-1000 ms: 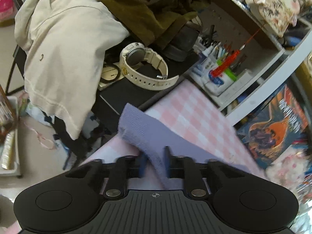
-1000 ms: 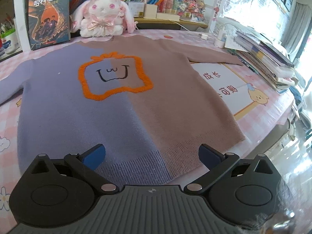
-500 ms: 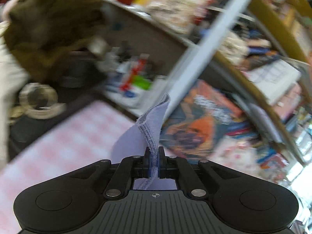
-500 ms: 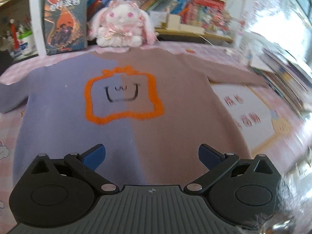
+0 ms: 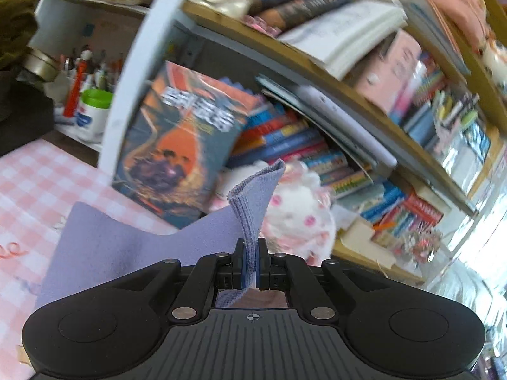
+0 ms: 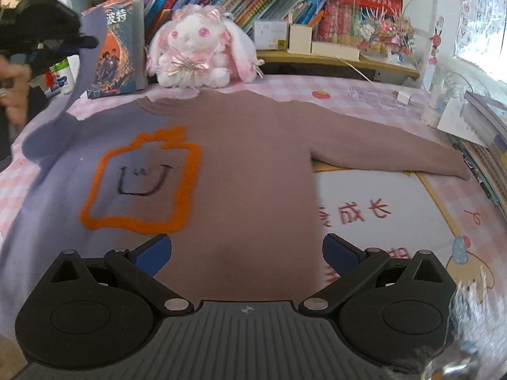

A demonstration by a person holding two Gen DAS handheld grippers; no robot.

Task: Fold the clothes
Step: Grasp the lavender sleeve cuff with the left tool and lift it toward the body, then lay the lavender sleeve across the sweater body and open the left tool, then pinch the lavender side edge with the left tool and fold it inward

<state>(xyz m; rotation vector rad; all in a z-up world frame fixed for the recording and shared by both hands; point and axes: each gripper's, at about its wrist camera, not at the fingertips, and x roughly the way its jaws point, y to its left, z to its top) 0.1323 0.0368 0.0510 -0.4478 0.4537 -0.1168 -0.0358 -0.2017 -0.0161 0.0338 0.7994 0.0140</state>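
Note:
A two-tone sweater (image 6: 240, 171), lilac on the left and brown on the right, lies flat on the pink checked table with an orange smiley patch (image 6: 142, 183). My left gripper (image 5: 250, 267) is shut on the cuff of the lilac sleeve (image 5: 253, 202) and holds it lifted above the table. It shows at the far left of the right wrist view (image 6: 85, 42) with the sleeve (image 6: 79, 72) hanging from it. My right gripper (image 6: 247, 251) is open and empty above the sweater's lower body. The brown sleeve (image 6: 380, 152) lies stretched to the right.
A plush rabbit (image 6: 193, 53) and an upright book (image 6: 117, 47) stand just behind the sweater's collar, in front of a bookshelf (image 6: 317, 6). A white placemat (image 6: 380, 215) lies at the right. Stacked books (image 6: 488, 133) line the right edge.
My left gripper has closed on the lilac sleeve cuff, lifted it off the table and swung right toward the bookshelf. My right gripper has moved forward over the sweater, still open.

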